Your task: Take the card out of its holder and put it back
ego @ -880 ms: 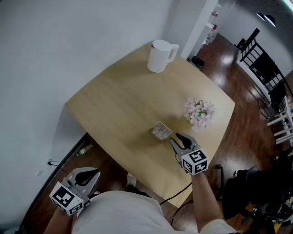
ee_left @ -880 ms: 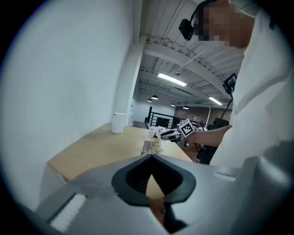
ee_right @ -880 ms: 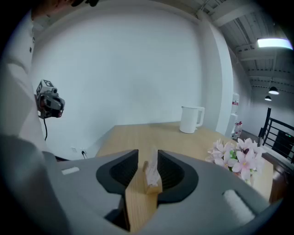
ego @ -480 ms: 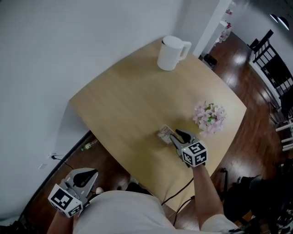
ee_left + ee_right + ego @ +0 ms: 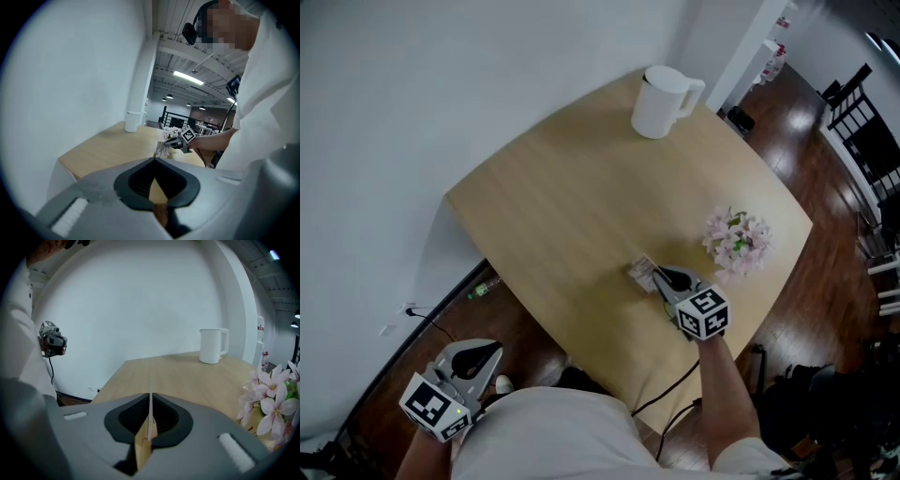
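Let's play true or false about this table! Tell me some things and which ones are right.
1. The right tool is pinching a thin card. True.
2. The left tool is over the table. False: it is held off the table's near edge, above the floor.
3. A white jug stands at the far end of the table. True.
4. The flowers are blue. False: they are pink.
5. The left tool is holding something. False: its jaws are together with nothing between them.
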The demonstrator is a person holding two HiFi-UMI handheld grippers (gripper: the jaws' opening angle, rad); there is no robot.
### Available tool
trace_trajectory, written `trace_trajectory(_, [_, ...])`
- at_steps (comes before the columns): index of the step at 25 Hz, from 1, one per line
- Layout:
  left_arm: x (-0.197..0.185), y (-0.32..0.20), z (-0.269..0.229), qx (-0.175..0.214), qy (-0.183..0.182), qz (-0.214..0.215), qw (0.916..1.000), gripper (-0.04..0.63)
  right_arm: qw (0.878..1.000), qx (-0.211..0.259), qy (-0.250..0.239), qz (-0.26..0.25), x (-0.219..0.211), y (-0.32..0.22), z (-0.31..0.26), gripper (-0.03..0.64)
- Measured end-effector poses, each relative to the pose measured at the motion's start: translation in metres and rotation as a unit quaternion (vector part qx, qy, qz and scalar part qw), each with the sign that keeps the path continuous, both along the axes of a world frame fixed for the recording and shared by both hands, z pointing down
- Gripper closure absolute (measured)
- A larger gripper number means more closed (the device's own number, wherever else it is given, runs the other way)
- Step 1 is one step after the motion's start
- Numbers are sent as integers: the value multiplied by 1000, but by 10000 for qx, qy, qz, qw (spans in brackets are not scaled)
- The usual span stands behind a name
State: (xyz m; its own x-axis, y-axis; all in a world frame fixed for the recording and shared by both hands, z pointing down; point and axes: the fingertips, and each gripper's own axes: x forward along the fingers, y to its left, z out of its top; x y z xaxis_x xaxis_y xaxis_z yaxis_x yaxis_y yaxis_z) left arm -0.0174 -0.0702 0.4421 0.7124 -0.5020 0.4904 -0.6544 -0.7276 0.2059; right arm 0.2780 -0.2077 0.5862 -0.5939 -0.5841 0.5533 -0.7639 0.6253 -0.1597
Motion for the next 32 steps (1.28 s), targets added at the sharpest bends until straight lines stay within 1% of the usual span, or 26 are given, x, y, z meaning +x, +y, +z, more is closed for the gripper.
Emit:
trace_trajectory(8, [-10, 10, 0, 36, 62, 4, 10000, 589, 9998, 167, 78, 32, -1, 3, -23, 595])
trace_trajectory(14, [-23, 21, -1, 154, 195, 69, 9997, 589, 9980, 539, 303, 124, -1, 6, -62, 595])
trace_trajectory(18, [-40, 31, -4, 262, 323, 73, 9991, 589, 9961, 772, 398, 142, -15, 19, -92, 595])
trace_trajectory(22, [-65, 47, -6, 362, 427, 50, 9984, 589, 9949, 887, 474, 11, -47, 41, -114, 597])
trace_trajectory(26, [-96, 67, -7, 453, 520, 5, 9976, 589, 9945, 894, 505, -228, -95, 71, -126, 595])
trace_trajectory(32, [-166, 105, -10, 570, 552, -251, 9965, 589, 9928, 913, 528, -573, -184, 129, -142, 597])
